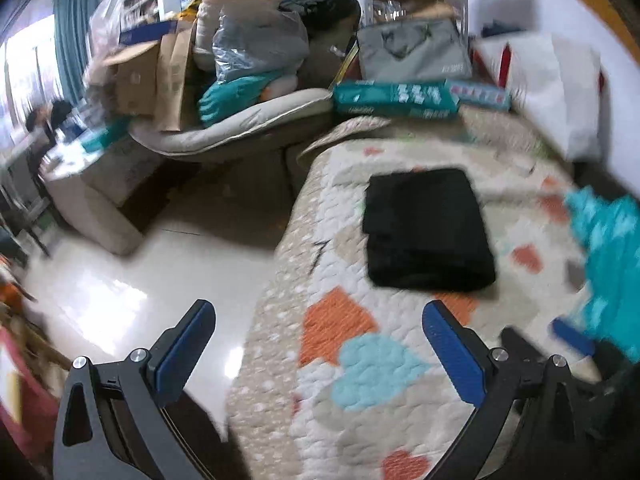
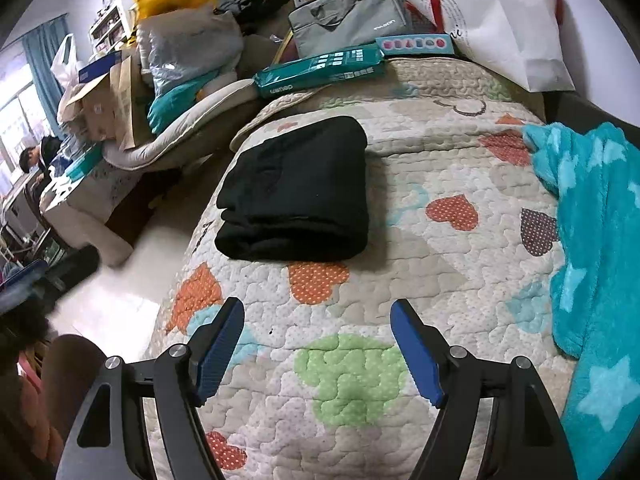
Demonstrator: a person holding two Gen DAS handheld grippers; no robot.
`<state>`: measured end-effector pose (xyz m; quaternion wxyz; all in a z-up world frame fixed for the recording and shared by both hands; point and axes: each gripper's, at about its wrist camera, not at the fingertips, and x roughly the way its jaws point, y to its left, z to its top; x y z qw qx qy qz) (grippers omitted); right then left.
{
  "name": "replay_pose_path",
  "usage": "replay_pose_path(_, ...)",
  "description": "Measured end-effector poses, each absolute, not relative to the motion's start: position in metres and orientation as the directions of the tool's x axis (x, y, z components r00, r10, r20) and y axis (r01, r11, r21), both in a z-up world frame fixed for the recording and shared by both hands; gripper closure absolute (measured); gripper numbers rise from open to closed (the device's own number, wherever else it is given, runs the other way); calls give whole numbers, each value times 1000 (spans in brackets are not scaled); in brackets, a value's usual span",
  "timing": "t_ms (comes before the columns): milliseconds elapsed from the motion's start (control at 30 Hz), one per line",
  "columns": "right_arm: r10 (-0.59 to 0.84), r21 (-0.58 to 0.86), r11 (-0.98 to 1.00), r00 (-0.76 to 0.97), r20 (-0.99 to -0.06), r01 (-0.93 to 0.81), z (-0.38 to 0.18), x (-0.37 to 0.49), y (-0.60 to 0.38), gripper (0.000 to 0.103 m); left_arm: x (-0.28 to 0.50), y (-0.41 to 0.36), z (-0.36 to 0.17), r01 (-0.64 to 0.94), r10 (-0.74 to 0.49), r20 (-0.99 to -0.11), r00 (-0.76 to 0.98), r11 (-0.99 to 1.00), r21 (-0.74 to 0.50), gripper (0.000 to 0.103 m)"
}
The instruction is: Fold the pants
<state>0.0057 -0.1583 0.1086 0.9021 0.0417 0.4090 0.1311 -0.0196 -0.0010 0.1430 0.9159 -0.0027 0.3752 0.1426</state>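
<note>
Black pants (image 1: 426, 228) lie folded into a compact rectangle on a quilted heart-patterned bed cover (image 1: 360, 352). They also show in the right wrist view (image 2: 296, 192), near the bed's left edge. My left gripper (image 1: 316, 336) is open and empty, held above the bed's near left edge, short of the pants. My right gripper (image 2: 316, 336) is open and empty above the quilt (image 2: 440, 264), a little short of the pants. The right gripper's blue pad (image 1: 572, 336) shows at the right of the left wrist view.
A turquoise star blanket (image 2: 592, 272) lies at the bed's right. Green boxes (image 2: 320, 68), a grey bag (image 2: 344, 20) and a white paper bag (image 2: 508, 24) stand at the bed's far end. A cluttered sofa (image 1: 224, 120) stands left across bare white floor (image 1: 140, 280).
</note>
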Motion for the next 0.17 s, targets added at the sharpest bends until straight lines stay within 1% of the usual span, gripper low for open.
replay_pose_path(67, 267, 179, 963, 631, -728, -201, 108, 6, -158, 22, -21, -11, 138, -259, 299, -674, 675, 952, 163, 0)
replay_pose_path(167, 266, 189, 964, 623, -736, -188, 104, 8, -161, 22, -23, -18, 134, -206, 261, -685, 680, 965, 163, 0)
